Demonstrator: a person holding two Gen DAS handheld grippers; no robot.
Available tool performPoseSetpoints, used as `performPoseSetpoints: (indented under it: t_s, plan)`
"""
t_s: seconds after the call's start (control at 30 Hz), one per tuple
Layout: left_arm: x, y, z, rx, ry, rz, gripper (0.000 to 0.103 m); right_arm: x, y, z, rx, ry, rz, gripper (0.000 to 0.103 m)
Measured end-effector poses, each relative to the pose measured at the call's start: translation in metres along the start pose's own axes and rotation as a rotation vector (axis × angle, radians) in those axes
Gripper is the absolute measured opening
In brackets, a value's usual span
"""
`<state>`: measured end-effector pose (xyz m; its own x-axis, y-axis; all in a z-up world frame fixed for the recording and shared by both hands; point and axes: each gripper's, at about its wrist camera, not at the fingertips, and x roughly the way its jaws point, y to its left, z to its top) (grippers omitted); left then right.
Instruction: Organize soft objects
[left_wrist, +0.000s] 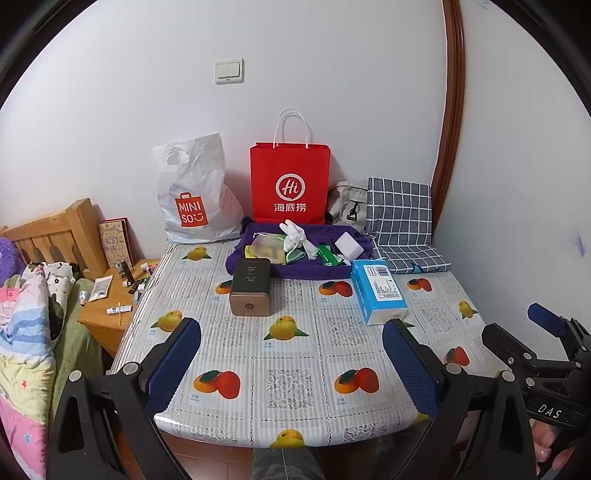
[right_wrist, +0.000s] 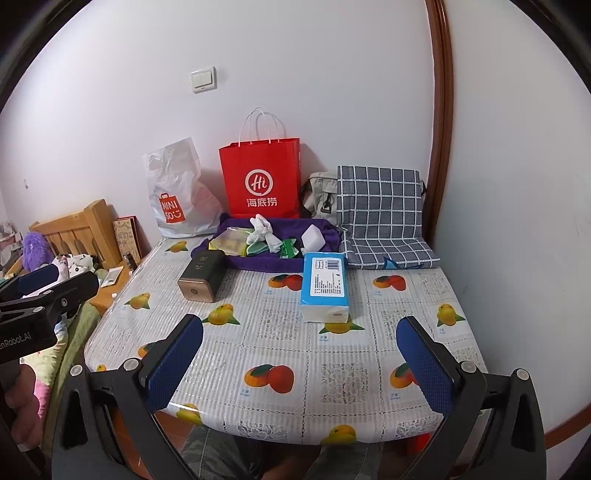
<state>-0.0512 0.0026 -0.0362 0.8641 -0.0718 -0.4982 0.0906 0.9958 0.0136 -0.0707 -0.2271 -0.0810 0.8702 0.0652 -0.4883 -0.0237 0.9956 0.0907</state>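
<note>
Both my left gripper (left_wrist: 291, 354) and right gripper (right_wrist: 299, 356) hang spread, holding nothing; the tissue pack (right_wrist: 325, 286) lies straight ahead of my right, long axis pointing away, so that hand is nearer.

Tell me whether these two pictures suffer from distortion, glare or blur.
Left wrist view: strong fisheye bending curves the brown wooden door frame; dark corners; a small shine on the near edge of the fruit-printed plastic tablecloth. Right wrist view: same bending, a similar shine on that edge; the blue rectangular tissue pack looks sharp.

The right gripper (right_wrist: 299, 354) hangs wide open above the table (right_wrist: 229, 369), well short of the tissue pack (right_wrist: 325, 288).
</note>
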Motion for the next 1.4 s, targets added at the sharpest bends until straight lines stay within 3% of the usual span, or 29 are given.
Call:
performPoseSetpoints:
  t_s: [1.4]
  plan:
    - [0.0001,-0.0014,-0.0049,-0.006,0.003,-0.005,0.099,-0.0038,0.0052,-0.005,0.003,-0.006,0.009,0.103]
